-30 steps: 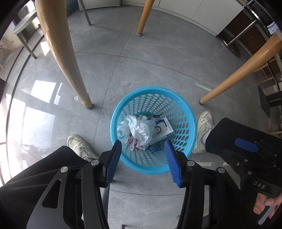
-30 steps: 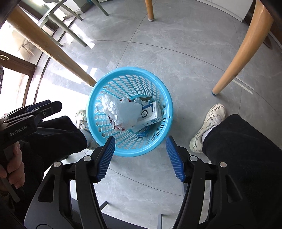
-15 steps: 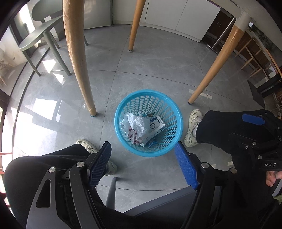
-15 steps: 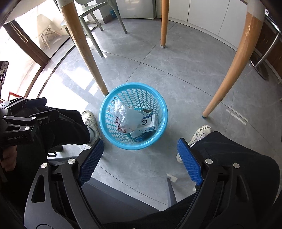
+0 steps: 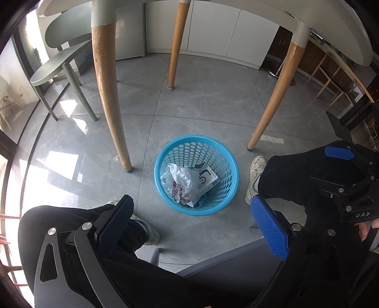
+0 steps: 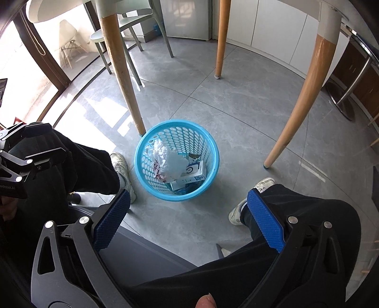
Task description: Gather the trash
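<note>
Trash sits inside a blue perforated plastic basket [image 5: 196, 174] on the grey tiled floor [image 5: 213, 104]: a crumpled white plastic bag [image 5: 181, 183] toward one side of the basket, a small white and blue carton [image 5: 207, 181] touching it, and some darker scraps under both. In the right wrist view the bag [image 6: 167, 161] lies just beside the carton [image 6: 193, 174] in the same basket [image 6: 176, 161]. Around the basket stand three wooden table legs, the nearest [image 5: 110, 99] just beside its rim, under a white table [image 5: 308, 21]. A pale green chair [image 5: 61, 64] stands well beyond that leg. A person's white shoes [image 5: 254, 177] and black trouser legs flank the basket. The left tool [image 5: 191, 227] is above and apart from the basket, its jaws opening wide with nothing between them. The right tool [image 6: 187, 220] is likewise raised, jaws opening, with nothing between them.
</note>
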Demonstrator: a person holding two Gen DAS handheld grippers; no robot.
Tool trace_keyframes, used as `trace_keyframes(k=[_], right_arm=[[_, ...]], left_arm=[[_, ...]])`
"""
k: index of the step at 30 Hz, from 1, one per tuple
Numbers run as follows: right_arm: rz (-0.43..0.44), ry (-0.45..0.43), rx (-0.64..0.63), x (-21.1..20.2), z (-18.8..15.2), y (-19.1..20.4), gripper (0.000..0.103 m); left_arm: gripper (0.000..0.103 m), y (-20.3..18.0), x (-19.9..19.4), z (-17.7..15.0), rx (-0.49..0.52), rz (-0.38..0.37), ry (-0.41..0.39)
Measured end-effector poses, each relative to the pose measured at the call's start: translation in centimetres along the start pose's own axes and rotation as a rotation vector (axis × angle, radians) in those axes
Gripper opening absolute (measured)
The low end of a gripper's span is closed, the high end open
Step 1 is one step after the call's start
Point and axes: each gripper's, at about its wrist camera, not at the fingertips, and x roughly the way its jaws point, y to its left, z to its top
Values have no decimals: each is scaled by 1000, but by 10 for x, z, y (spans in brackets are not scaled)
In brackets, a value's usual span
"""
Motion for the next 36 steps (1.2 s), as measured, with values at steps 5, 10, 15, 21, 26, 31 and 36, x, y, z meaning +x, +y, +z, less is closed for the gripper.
trace_keyframes(k=[5,10,15,21,26,31,36], right_arm=[[17,-22,-15,-4,-1,3,94],[32,-5,-26,1,-1,5,94],[38,4,-21,2,0,6,94],[53,4,6,3,-2,2,94],[59,3,11,2,-3,4,94],[59,7,18,3,-2,3,94],[61,8,26,3,-2,2,94]], left_arm=[[97,0,-1,-2,7,1,-1],[97,2,-3,-1,-11,18,-2],[97,2,-2,-1,-6,22,4],[97,0,0,-1,0,38,10],[97,-3,2,-1,13,30,17],[97,0,1,0,-2,31,17],[97,0,-1,0,-4,38,10]])
